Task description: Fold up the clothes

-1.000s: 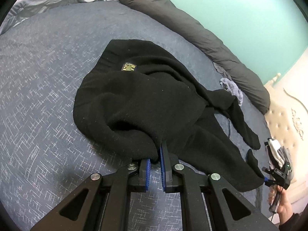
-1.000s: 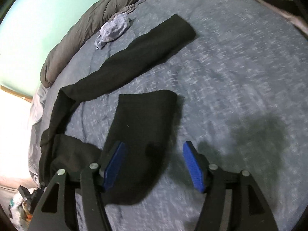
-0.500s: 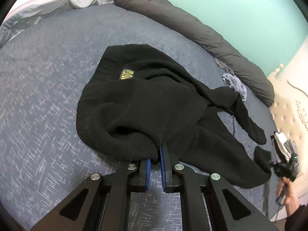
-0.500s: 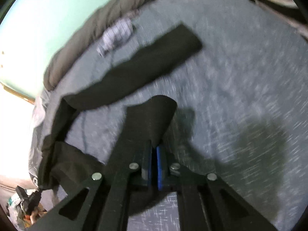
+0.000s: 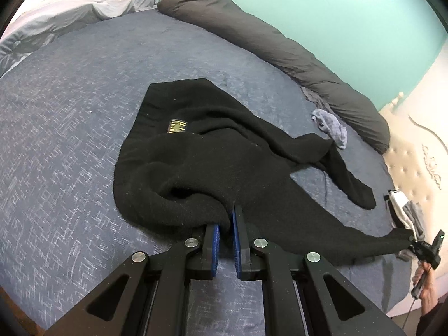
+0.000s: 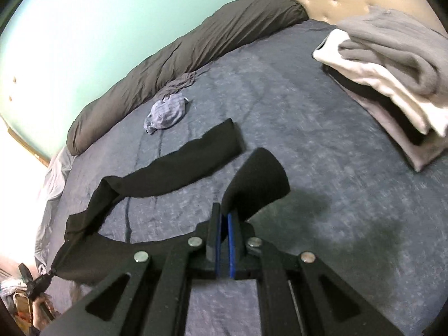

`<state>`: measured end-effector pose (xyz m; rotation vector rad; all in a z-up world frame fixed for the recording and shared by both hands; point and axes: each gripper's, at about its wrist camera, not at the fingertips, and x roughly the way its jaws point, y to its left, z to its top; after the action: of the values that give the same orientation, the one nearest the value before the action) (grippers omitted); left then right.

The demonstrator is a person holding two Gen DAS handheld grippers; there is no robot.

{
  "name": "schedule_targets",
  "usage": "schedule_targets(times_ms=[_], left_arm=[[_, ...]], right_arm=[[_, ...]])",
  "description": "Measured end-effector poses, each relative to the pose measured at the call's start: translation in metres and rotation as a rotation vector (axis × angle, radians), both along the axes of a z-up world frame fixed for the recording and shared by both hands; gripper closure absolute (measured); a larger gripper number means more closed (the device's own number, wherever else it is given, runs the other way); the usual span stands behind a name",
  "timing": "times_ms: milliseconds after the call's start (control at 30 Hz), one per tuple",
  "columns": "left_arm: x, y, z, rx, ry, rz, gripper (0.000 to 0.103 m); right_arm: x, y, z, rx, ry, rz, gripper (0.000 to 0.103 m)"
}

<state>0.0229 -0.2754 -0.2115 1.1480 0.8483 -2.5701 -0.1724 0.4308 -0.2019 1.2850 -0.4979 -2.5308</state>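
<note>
My left gripper [image 5: 225, 225] is clamped on a thick fold of the black sweater [image 5: 212, 154], bunched between the pads at its near edge. My right gripper [image 6: 224, 224] is pinched tight on a sleeve cuff [image 6: 259, 177], which flares out past the fingertips, lifted off the blue bedspread [image 6: 308, 112]. I judge both holds are there to stretch the garment flat for folding. The other sleeve [image 6: 182, 165] lies slack on the bed, beyond it a crumpled grey cloth [image 6: 166, 112] and folded clothes [image 6: 392, 64].
</note>
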Motion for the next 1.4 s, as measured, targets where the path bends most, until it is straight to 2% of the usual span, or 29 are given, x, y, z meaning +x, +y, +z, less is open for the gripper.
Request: schedule_targets(times_ms=[67,267,400,467,533,567,700,767,800,833,1033,1233,1267,1300,1367,1400], left_arm=[[0.001,0.004,-0.001,0.008,-0.01,-0.018,0.094],[0.002,0.012,-0.027,0.021,-0.096,-0.051,0.094],[0.004,0.014,-0.037,0.014,-0.123,-0.058,0.094],[0.004,0.015,-0.037,0.012,-0.124,-0.058,0.094],[0.002,0.014,-0.033,0.007,-0.125,-0.061,0.094],[0.001,0.015,-0.033,0.003,-0.126,-0.062,0.094],[-0.002,0.017,-0.033,-0.009,-0.132,-0.064,0.094],[-0.003,0.018,-0.033,-0.009,-0.135,-0.061,0.094],[-0.003,0.018,-0.034,-0.009,-0.137,-0.06,0.094],[-0.003,0.019,-0.034,-0.01,-0.138,-0.058,0.094],[-0.003,0.019,-0.035,-0.016,-0.146,-0.056,0.094],[-0.006,0.017,-0.037,-0.022,-0.156,-0.059,0.094],[-0.006,0.017,-0.037,-0.022,-0.156,-0.058,0.094],[-0.007,0.017,-0.037,-0.02,-0.156,-0.057,0.094],[-0.007,0.018,-0.038,-0.019,-0.156,-0.056,0.094],[-0.008,0.017,-0.037,-0.02,-0.156,-0.057,0.094]], right_arm=[[0.006,0.005,-0.008,0.007,-0.011,0.007,0.1],[0.03,0.014,-0.069,0.026,-0.159,0.034,0.1],[0.04,0.024,-0.097,0.02,-0.251,0.033,0.097],[0.043,0.033,-0.097,0.003,-0.256,0.014,0.09],[0.044,0.044,-0.088,-0.005,-0.233,-0.008,0.072],[0.045,0.049,-0.082,-0.001,-0.217,-0.02,0.069],[0.038,0.066,-0.068,0.005,-0.163,-0.042,0.067],[0.03,0.068,-0.068,-0.002,-0.163,-0.023,0.061],[0.025,0.067,-0.07,0.003,-0.17,-0.006,0.053],[0.02,0.063,-0.073,0.011,-0.177,0.01,0.051],[-0.006,0.043,-0.098,0.071,-0.23,0.078,0.051],[-0.011,0.025,-0.118,0.098,-0.268,0.162,0.053],[-0.011,0.024,-0.12,0.11,-0.272,0.165,0.056],[-0.01,0.023,-0.122,0.123,-0.276,0.168,0.064],[-0.011,0.025,-0.122,0.129,-0.272,0.155,0.089],[-0.01,0.028,-0.121,0.13,-0.267,0.148,0.093]])
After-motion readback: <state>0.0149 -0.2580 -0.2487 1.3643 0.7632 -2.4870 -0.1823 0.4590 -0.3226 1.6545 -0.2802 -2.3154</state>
